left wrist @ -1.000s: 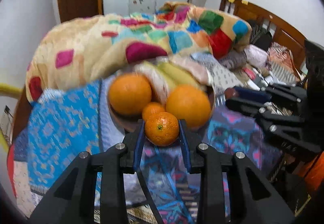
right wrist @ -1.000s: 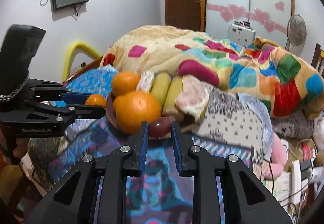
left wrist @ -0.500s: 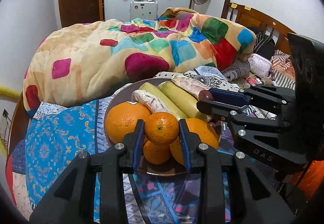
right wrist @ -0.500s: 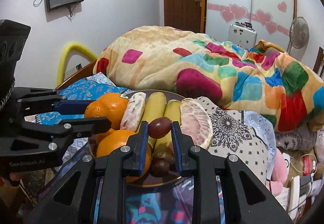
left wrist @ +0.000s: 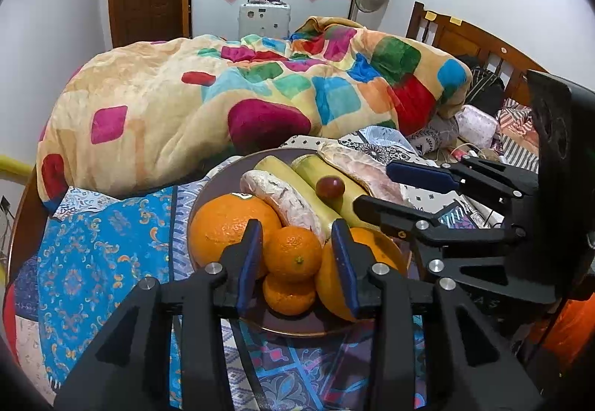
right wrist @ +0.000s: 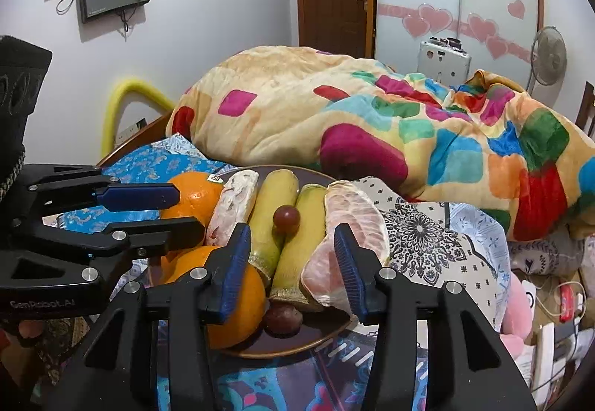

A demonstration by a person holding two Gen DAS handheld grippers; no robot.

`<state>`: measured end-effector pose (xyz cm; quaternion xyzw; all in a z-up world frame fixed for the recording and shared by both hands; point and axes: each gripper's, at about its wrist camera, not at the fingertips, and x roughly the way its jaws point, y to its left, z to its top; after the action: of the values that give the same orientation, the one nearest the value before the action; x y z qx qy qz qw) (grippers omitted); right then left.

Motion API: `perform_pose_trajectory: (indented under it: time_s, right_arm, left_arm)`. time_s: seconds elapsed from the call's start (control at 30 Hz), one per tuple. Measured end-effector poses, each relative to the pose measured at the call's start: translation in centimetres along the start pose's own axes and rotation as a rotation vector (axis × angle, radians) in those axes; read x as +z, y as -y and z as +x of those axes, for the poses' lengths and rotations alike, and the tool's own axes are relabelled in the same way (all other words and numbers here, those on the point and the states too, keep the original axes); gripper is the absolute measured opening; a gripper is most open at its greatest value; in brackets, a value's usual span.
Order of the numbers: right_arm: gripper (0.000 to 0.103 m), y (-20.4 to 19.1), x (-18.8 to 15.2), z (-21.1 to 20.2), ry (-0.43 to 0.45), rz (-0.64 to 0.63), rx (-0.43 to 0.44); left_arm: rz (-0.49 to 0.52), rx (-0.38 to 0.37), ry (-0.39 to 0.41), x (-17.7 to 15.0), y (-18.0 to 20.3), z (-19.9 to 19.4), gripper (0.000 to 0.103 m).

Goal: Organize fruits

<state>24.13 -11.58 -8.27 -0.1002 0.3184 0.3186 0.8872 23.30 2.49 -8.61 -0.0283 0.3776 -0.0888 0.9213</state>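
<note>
Brown and round, a plate (left wrist: 208,195) is sitting on a patterned blue cloth (left wrist: 100,262) at the foot of a bed, loaded with fruit. In the left wrist view, the left gripper (left wrist: 296,255) is reaching over the plate's near rim, its blue-padded jaws spread on either side of a small mandarin (left wrist: 292,253). The pads are standing just beside the mandarin, and whether they are touching it cannot be told. That mandarin is perching on a second mandarin (left wrist: 288,294) below it. A large orange (left wrist: 227,225) is lying at nine o'clock on the plate and another large orange (left wrist: 372,251) at four o'clock, partly hidden behind the right-hand finger. Toward twelve o'clock, two yellow-green sugarcane pieces (left wrist: 297,177) are lying side by side between two peeled pomelo segments (left wrist: 282,199). A dark red grape (left wrist: 329,187) is resting on the sugarcane.

In the right wrist view, the right gripper (right wrist: 290,262) is hovering over the plate's near side with its jaws spread wide and holding nothing. The grape (right wrist: 286,219) is sitting beyond its fingertips, apart from them, in the groove between the two canes. A second, darker fruit (right wrist: 282,320) is lying on the plate at six o'clock.

Behind the plate, a colourful patchwork blanket (right wrist: 372,121) is heaped across the bed.
</note>
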Motion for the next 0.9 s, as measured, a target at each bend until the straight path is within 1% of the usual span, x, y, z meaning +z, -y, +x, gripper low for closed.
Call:
perform_pose_trajectory:
  time_s: [0.1,0.23,0.33,0.4,0.57,0.6,0.63,0.73,0.77,0.8,0.83,0.87,0.9]
  right_arm:
    - [0.043,-0.2,0.2,-1.5,0.029,-0.003,-0.019]
    - [0.043,-1.1,0.6,-5.3,0.097,-0.003,-0.041]
    - [0.043,-2.2,0.8,-8.9,0.165,0.001,-0.049]
    - [0.043,-3.1,0.8,-11.7,0.221,0.013,-0.045]
    - [0.044,-5.2,0.4,-18.0,0.351,0.049,-0.05]
    - [0.044,-5.5,0.2,-18.7,0.37,0.052,-0.055]
    - [0.045,-6.0,0.0,-19.9,0.399,0.058,-0.064]
    - [0.053,-7.1,-0.7,-22.5,0.465,0.076,-0.082]
    - [0.056,-7.6,-1.0,-23.4,0.487,0.076,-0.091]
    - [0.058,-7.8,-1.3,-24.0,0.503,0.075,-0.101]
    - [0.063,-8.2,-1.6,-24.6,0.52,0.075,-0.11]
    - [0.069,-8.5,-1.9,-25.0,0.532,0.074,-0.116]
    - [0.072,-8.8,-2.2,-25.5,0.544,0.072,-0.123]
  left_arm:
    - [-0.014,0.012,0.033,0.0,-0.1,-1.4,0.038]
    - [-0.02,0.038,0.103,0.1,0.3,-4.8,0.038]
    - [-0.004,0.066,0.178,-0.2,1.4,-8.5,0.038]
    - [0.004,0.075,0.246,-0.7,2.3,-11.7,0.039]
    - [0.022,0.105,0.402,-2.3,4.4,-18.7,0.045]
    - [0.029,0.111,0.433,-2.8,5.0,-20.1,0.049]
    - [0.032,0.116,0.455,-3.2,5.4,-21.0,0.054]
    - [0.038,0.138,0.545,-4.9,6.7,-24.3,0.064]
    - [0.038,0.142,0.56,-5.2,7.0,-25.0,0.065]
    - [0.037,0.143,0.573,-5.6,7.2,-25.7,0.068]
    - [0.034,0.142,0.583,-5.9,7.4,-26.4,0.073]
    - [0.029,0.139,0.595,-6.4,7.6,-27.2,0.076]
    - [0.024,0.138,0.605,-6.7,7.7,-27.6,0.082]
